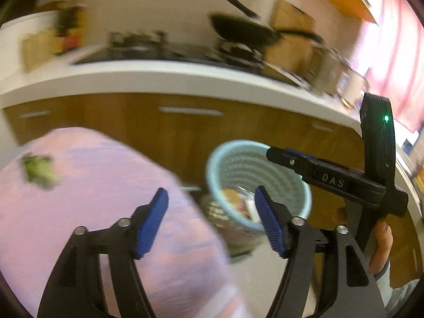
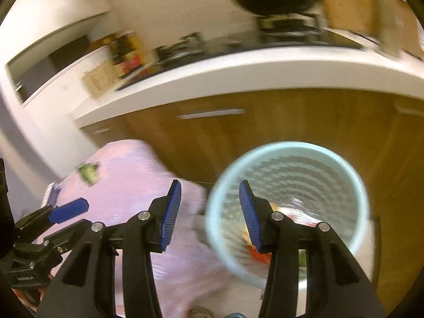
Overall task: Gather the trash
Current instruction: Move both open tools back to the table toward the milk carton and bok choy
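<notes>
A long white counter (image 1: pixel 164 75) runs across the far side of the scene, with brown wooden cabinets (image 1: pixel 185 132) below it. A black pan (image 1: pixel 241 30) and a blurred stove sit on top of the counter, toward the right.

On the floor at the near left lies a big pink bag (image 1: pixel 87 198), full and rounded, with a small green scrap (image 1: pixel 38 169) on its far left part. From the right wrist view the same bag (image 2: pixel 132 193) fills the lower left, just beside the bin.

A pale blue mesh bin (image 1: pixel 258 185) stands to the right of the bag, in front of the cabinets. Inside it, at the bottom, lies trash (image 2: pixel 261 249): orange and red pieces and something clear and shiny. The blur hides what exactly they are.

The left gripper (image 1: pixel 212 220) hovers over the gap between bag and bin, its blue pads spread wide with nothing between them. The right gripper (image 2: pixel 210 213) hangs above the bin's left rim, its pads also spread apart and holding nothing.
</notes>
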Demonstrator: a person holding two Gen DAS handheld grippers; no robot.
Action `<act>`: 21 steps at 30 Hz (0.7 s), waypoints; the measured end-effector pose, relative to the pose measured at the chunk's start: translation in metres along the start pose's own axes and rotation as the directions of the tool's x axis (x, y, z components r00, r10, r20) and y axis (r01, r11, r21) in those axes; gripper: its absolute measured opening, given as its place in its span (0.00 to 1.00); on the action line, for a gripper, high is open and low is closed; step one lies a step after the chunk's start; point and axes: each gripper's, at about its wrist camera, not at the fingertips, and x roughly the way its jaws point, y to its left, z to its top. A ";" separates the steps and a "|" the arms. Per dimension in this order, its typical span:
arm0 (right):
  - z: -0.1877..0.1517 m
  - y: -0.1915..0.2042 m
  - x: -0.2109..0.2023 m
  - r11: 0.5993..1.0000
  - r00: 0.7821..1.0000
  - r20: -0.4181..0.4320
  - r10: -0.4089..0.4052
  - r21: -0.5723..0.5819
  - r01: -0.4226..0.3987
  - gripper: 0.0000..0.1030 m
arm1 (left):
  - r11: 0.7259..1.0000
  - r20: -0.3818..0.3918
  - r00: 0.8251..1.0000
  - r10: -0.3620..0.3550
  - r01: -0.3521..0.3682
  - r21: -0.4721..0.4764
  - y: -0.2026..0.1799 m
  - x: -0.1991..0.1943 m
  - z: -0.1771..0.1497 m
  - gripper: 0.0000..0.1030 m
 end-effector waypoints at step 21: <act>0.025 0.248 0.172 0.886 0.979 -0.101 0.179 -0.416 -0.205 0.66 | 0.719 0.023 0.766 0.643 -0.593 -0.362 0.284 -0.153 -0.052 0.84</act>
